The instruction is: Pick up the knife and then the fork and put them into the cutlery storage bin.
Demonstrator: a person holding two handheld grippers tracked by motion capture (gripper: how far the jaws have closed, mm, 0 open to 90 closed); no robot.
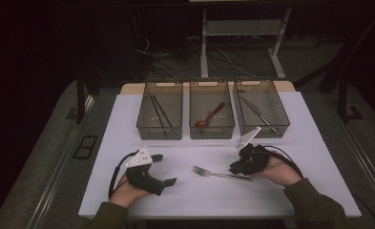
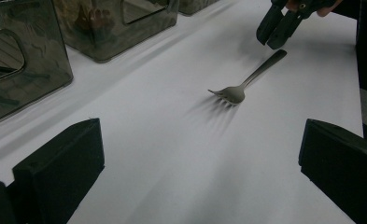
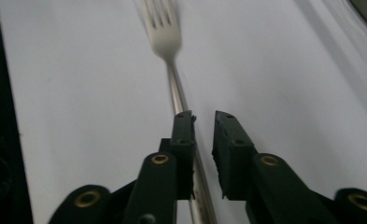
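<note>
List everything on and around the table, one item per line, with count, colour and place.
table: one, white top, centre.
bins: three, smoky clear, in a row at the far side.
chopsticks: one dark pair, in the left bin.
spoon: one, red-brown, in the middle bin.
utensil: one, silver, in the right bin; kind unclear.
fork: one, silver, lying on the table in front.
left gripper: black, jaws wide apart, near left.
right gripper: black, jaws narrowly apart over the fork's handle.

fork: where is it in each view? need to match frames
High view: fork lies on the white table, lower centre, tines to the left.
Left gripper view: fork upper right of centre.
Right gripper view: fork runs up from the jaws to the top edge.
Shared landmark: right gripper at its handle.
</note>
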